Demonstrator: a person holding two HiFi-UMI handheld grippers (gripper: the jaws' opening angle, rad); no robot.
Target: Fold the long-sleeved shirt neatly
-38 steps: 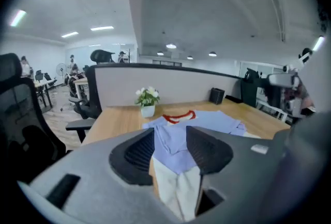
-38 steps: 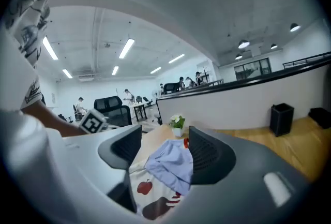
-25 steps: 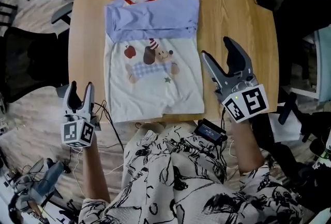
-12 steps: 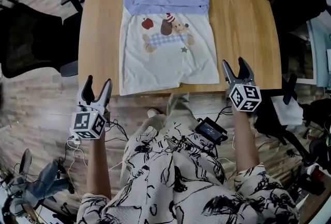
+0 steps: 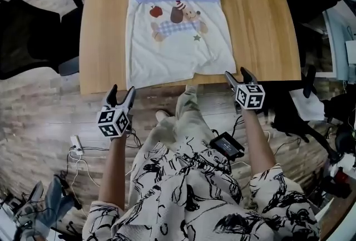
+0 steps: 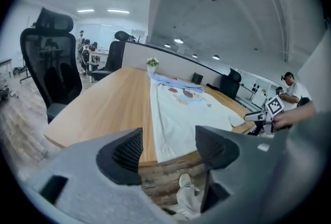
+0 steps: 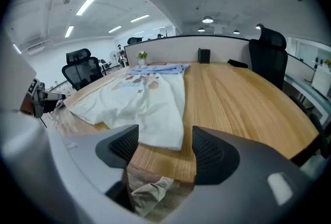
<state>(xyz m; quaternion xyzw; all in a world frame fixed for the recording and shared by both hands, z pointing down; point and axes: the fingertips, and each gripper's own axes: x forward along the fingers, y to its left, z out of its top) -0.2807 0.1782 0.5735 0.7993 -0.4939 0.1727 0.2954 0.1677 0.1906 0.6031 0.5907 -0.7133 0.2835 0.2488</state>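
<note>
one wooden table [image 5: 261, 28] is showing. one long-sleeved shirt [image 5: 175, 28], one flower pot [image 6: 152, 62] and one black box [image 7: 204, 56] are lying on it. two grippers are showing: one left gripper [image 5: 122, 89], one right gripper [image 5: 238, 73]. office chairs [image 6: 51, 62] are numbering at least three, possibly more in the hazy background. one device [image 5: 226, 145] is hanging at the person's waist.

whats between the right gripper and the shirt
Just a bare strip of wooden table at its near edge separates the right gripper from the shirt, seen in the right gripper view between its open jaws.
</note>
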